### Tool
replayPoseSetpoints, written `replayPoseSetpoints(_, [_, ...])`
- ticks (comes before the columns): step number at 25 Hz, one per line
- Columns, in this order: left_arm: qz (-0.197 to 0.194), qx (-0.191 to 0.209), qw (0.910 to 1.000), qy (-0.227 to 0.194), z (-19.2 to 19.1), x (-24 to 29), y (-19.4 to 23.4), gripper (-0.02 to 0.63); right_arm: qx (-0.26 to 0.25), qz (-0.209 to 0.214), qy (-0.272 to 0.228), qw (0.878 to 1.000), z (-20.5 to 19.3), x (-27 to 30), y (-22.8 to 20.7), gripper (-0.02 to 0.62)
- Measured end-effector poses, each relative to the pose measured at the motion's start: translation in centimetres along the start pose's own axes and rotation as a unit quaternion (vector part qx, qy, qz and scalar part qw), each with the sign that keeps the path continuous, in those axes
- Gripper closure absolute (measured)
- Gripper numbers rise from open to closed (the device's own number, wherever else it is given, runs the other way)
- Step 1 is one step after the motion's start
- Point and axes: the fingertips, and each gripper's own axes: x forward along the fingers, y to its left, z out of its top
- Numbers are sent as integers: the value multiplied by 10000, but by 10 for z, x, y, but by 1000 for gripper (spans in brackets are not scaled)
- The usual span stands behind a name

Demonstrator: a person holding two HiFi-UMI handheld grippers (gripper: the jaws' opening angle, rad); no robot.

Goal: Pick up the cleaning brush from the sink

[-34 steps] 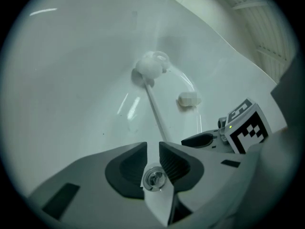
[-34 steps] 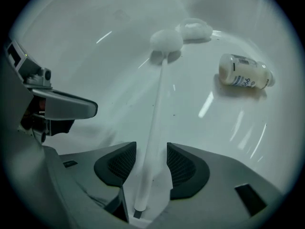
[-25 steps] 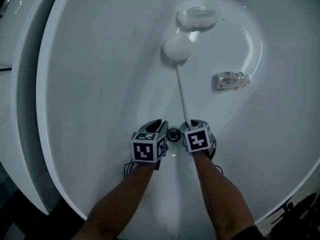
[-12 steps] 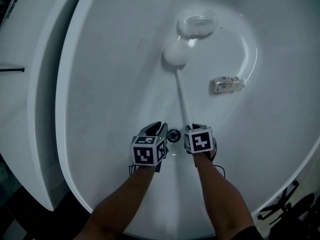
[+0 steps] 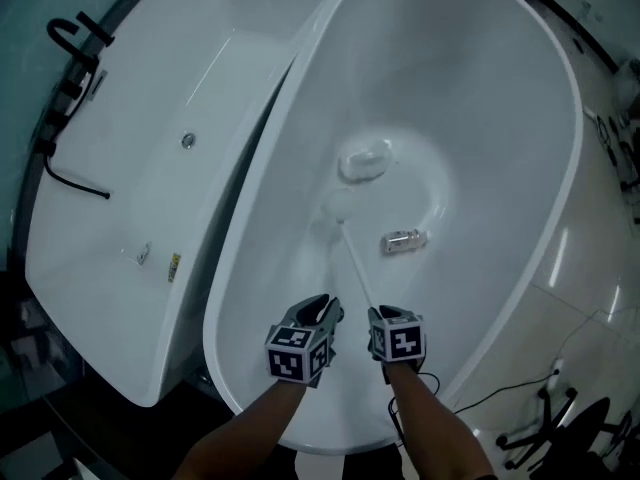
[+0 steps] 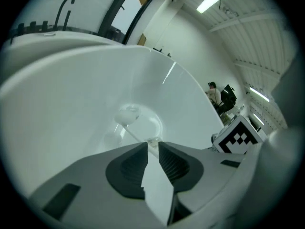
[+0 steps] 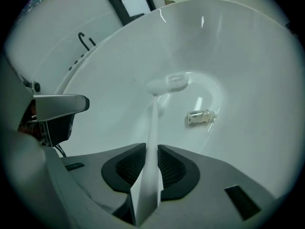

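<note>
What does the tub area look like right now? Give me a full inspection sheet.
Surface: white tub, oval and glossy.
Job's things: cleaning brush, long white handle, round head down near the tub's bottom.
Clutter: small clear bottle lying on its side; pale shallow dish just beyond the brush head.
Grippers: right gripper shut on the brush handle; left gripper jaws narrowly apart, nothing between them.
Cables: thin dark cable on the floor at right.
Surroundings: second white tub at left with a black tap; a person far off.
</note>
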Motion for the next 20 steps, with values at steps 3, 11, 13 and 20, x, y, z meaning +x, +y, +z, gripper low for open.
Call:
replayPoseSetpoints(3, [-179,47,9991,-389,50,-75,-49,522,158,22,-337,9993,15,-91,22,529])
replayPoseSetpoints(11, [-277,277,9930,-1115,135,-274,-142,522,436,190,-1437,9885,40,-311,78,531])
replayPoseSetpoints(13, [-256,459,9890,-1379,151,-323,-165,522,354,271,-1763,9833,46,-366,92,531])
replayPoseSetpoints(20, [-78,1153,9633,-2423,197,-471,-219,525,121,513,-2910,9553,60,-532,145,531])
